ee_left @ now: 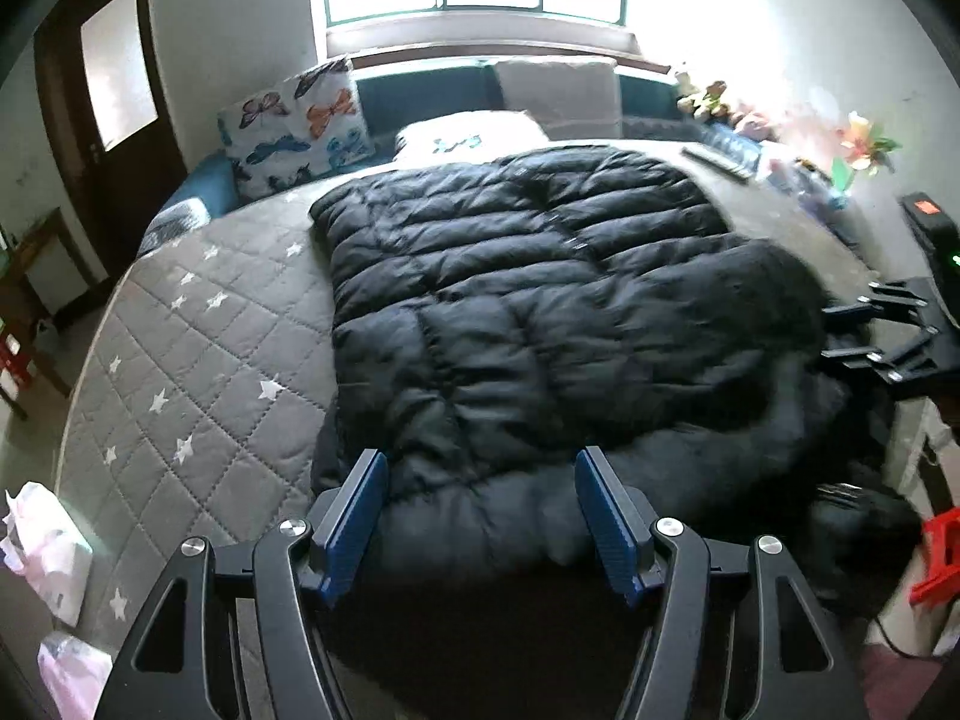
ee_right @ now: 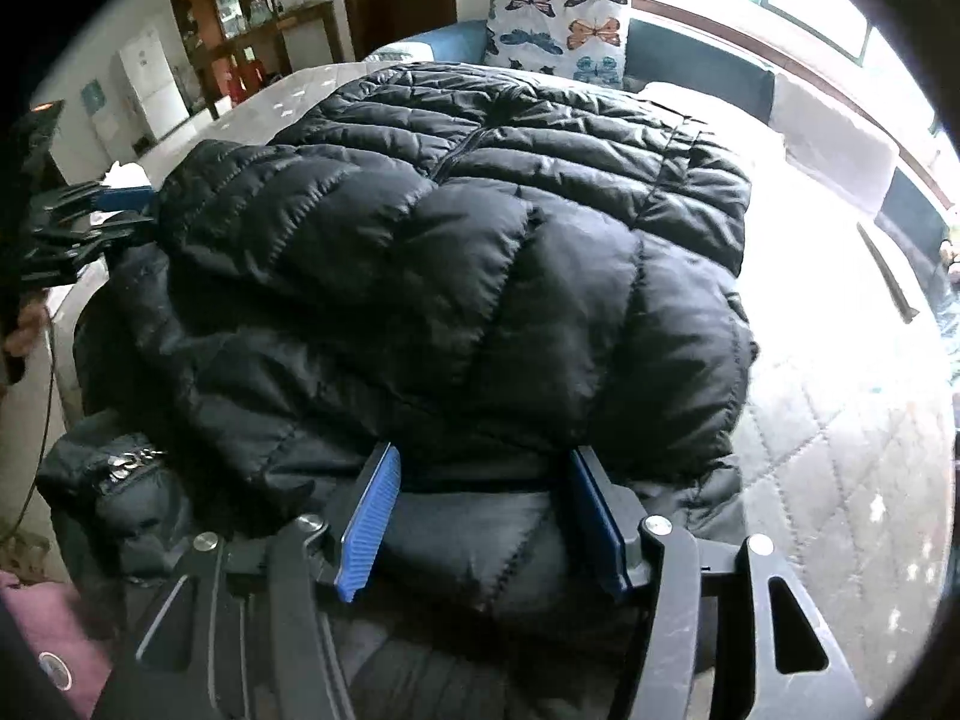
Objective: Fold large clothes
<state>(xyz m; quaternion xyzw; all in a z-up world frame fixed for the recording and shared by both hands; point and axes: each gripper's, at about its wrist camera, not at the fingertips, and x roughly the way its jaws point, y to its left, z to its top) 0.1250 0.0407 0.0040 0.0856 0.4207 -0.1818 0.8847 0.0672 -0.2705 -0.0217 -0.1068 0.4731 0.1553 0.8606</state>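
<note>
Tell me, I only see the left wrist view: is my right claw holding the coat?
Observer: No. The right claw is open over the coat's near edge, its pads not pressing on it.
Operator: What's in the room past the bed's far side?
Observer: A white fridge.
Operator: Anything next to it?
Observer: A wooden cabinet with glass doors.

Bed – grey quilted cover, white stars. Black puffer jacket spread at centre; butterfly pillow at 11 o'clock – white pillow at 12.
</note>
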